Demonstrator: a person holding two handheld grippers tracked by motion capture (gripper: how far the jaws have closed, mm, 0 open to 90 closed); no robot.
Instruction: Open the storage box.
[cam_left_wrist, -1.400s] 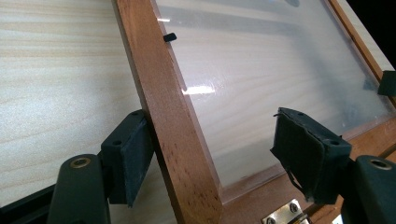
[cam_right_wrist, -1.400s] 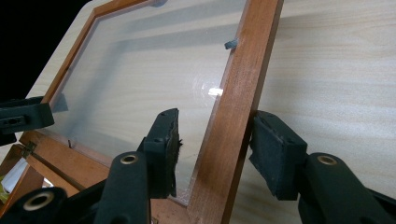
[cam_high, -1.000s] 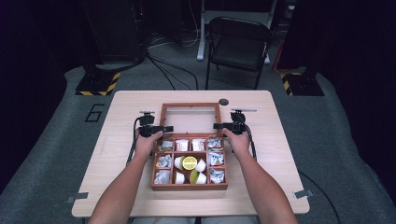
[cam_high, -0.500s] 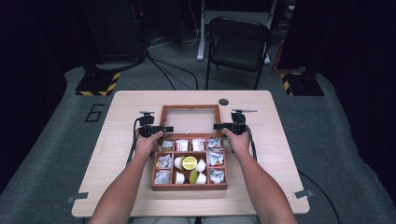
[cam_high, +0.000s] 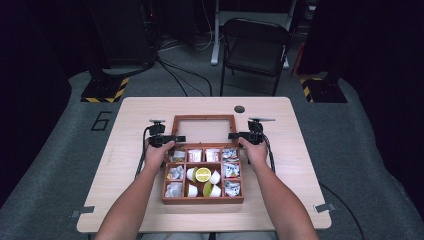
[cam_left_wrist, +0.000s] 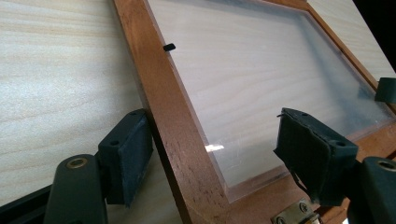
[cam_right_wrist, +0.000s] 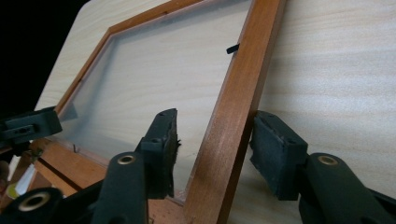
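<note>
High view: the glass lid (cam_high: 204, 129) is laid flat open on the table (cam_high: 300, 150) behind the box (cam_high: 202, 200), and both grippers' jaws, just opening, are eased off its side rails, so it appears released.

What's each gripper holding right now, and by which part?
Nothing gripped. Left gripper and right gripper each straddle a side rail of the open lid, pads clear.

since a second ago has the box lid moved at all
No. In the high view the lid lies open flat on the table, its far edge at the same spot short of the dark round hole as before.
</note>
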